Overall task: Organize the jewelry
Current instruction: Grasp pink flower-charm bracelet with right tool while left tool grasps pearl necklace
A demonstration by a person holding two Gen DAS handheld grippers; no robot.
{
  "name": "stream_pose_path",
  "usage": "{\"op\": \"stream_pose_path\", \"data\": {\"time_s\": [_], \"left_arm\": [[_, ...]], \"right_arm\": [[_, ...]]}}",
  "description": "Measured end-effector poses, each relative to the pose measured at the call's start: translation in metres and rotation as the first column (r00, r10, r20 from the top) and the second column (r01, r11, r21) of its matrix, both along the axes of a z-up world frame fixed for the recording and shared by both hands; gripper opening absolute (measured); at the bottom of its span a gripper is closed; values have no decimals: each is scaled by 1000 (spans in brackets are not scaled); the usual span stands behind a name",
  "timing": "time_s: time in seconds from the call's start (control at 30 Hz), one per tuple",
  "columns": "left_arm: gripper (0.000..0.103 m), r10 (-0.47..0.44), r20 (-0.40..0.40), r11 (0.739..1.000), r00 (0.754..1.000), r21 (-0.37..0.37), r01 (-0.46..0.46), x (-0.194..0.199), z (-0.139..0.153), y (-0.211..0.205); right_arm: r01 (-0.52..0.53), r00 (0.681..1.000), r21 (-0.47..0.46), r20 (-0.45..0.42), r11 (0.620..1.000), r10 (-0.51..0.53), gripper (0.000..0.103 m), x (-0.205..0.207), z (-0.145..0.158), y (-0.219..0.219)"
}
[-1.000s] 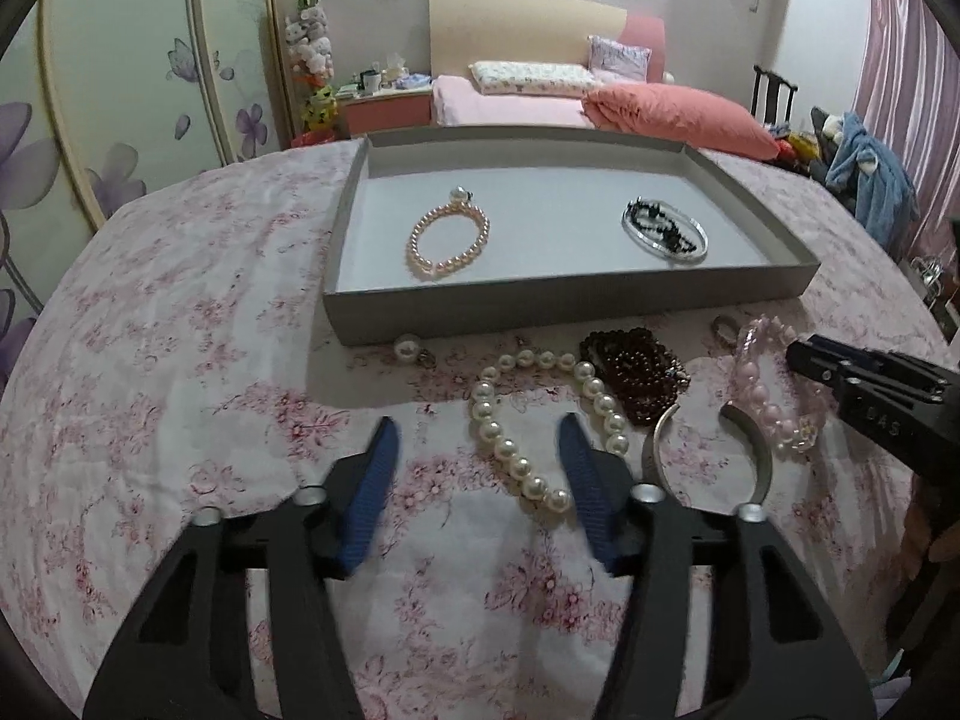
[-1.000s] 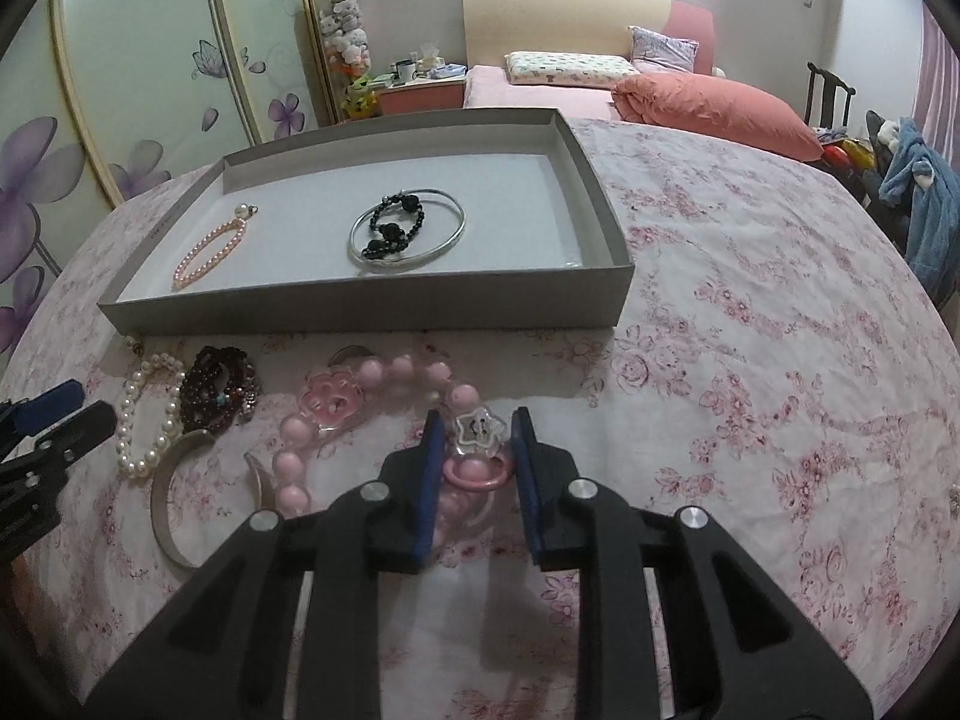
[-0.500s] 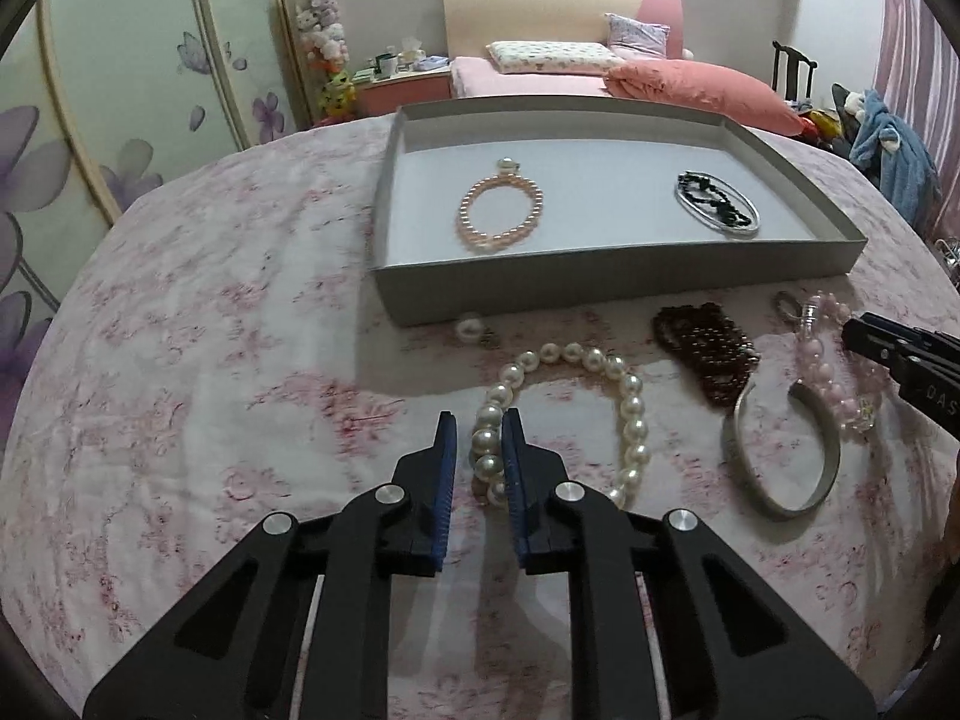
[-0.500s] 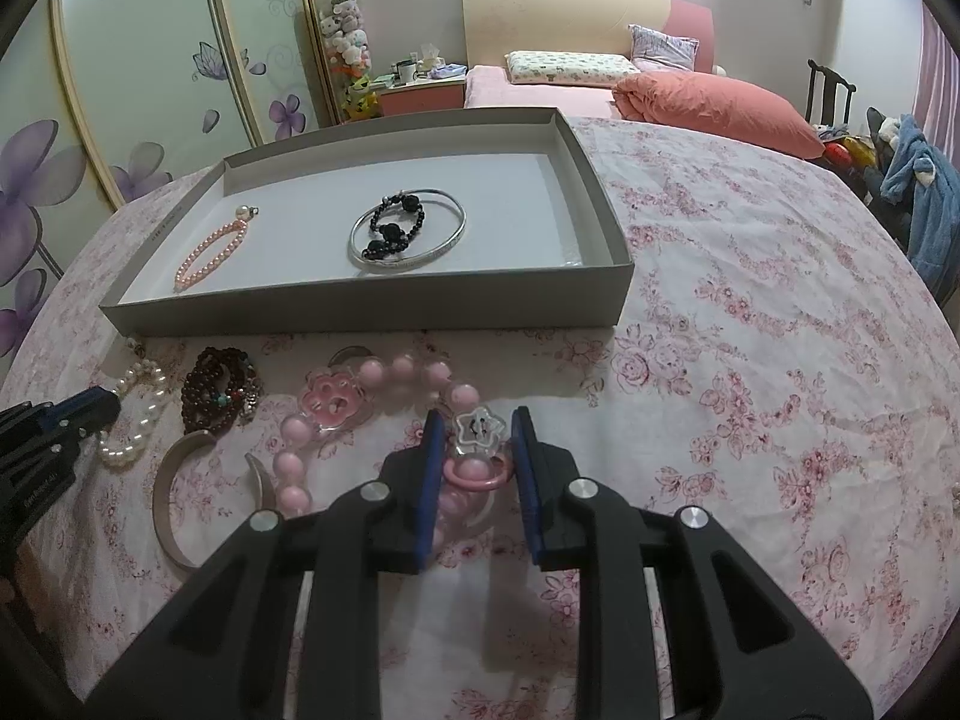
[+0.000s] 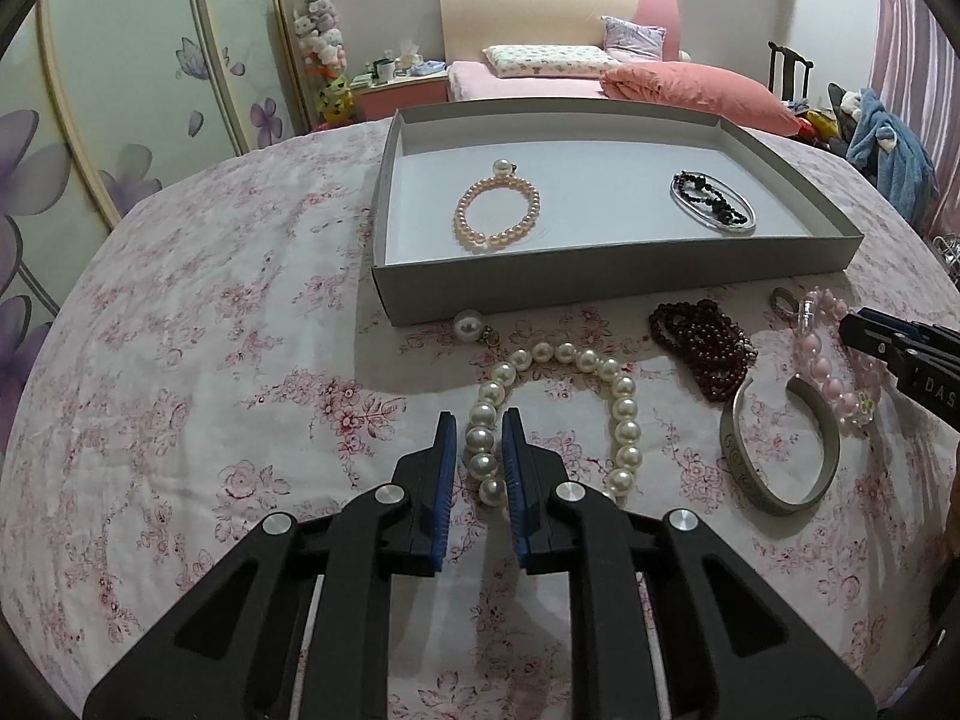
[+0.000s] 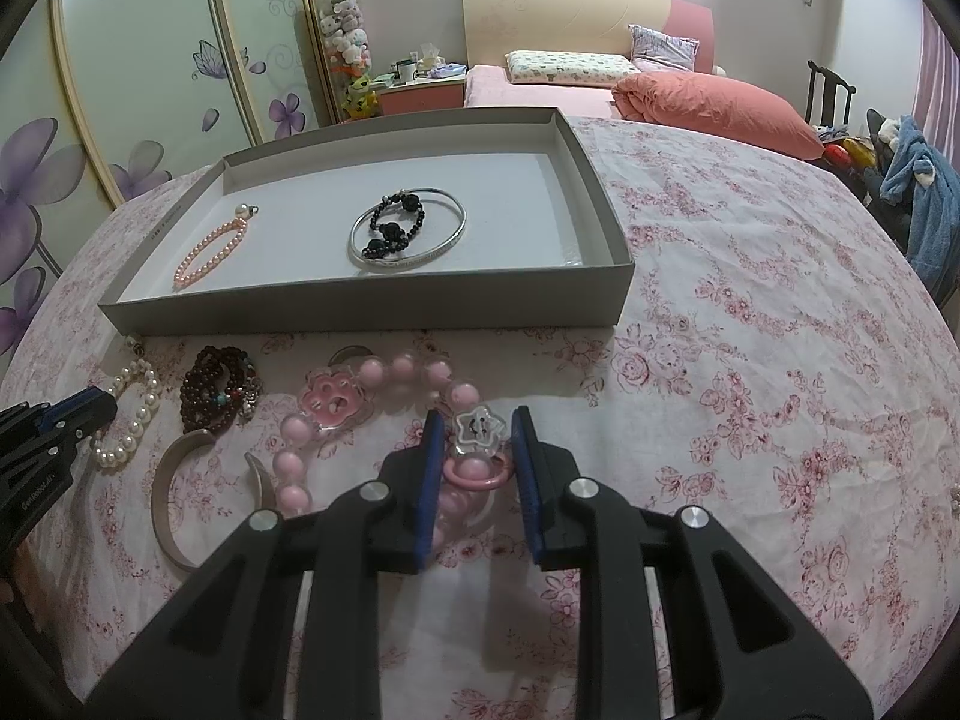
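We see the left claw [image 5: 480, 450] clamped on the white pearl bracelet [image 5: 624, 414] on the flowered counter [image 5: 180, 360], right claw [image 6: 477, 456] pinching the pink bead bracelet [image 6: 372, 373], dark bead bracelet [image 5: 702, 342] at two o'clock, grey tray [image 5: 600, 291] at twelve o'clock holding a pink pearl bracelet [image 5: 498, 213].

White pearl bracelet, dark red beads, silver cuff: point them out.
white pearl bracelet [image 5: 627, 408], left wrist view, pearl on right side
dark red beads [image 5: 702, 342], left wrist view, middle of pile
silver cuff [image 5: 774, 495], left wrist view, near band
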State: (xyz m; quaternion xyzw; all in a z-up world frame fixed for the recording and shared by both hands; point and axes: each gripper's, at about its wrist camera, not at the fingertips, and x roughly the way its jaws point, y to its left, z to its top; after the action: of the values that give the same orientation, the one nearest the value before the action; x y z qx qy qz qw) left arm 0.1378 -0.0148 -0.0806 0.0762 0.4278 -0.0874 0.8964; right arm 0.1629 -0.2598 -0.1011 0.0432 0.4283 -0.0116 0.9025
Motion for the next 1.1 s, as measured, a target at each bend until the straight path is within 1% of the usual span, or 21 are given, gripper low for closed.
{"op": "stream_pose_path", "data": {"time_s": [0.1,0.13,0.17,0.23,0.37,0.53,0.67,0.9,1.1], "left_arm": [[17,1,0,1000,1000,-5,-1,0,0,0],[15,0,0,1000,1000,-9,0,0,0,0],[10,-3,-1,1000,1000,-15,3,0,1,0],[10,-6,-3,1000,1000,-27,6,0,1,0],[10,-5,25,998,1000,-67,7,-3,9,5],[10,3,75,993,997,-117,6,-7,25,11],[10,2,102,989,995,-149,13,-10,32,11],[10,-11,139,982,990,-183,36,-17,39,7],[10,-24,181,978,983,-198,60,-23,49,3]], "right_arm": [[0,1000,0,1,1000,0,23,0,0,0],[0,1000,1,2,1000,0,23,0,0,0],[-1,1000,3,4,1000,1,23,0,1,0],[-4,1000,14,11,1000,3,23,-2,1,1],[-10,998,34,66,999,8,23,-9,12,1],[-31,988,68,152,997,21,23,-19,33,5],[-59,979,89,198,994,41,23,-27,43,14],[-91,965,105,255,990,62,23,-36,57,26],[-99,957,116,284,988,63,23,-40,64,30]]}}
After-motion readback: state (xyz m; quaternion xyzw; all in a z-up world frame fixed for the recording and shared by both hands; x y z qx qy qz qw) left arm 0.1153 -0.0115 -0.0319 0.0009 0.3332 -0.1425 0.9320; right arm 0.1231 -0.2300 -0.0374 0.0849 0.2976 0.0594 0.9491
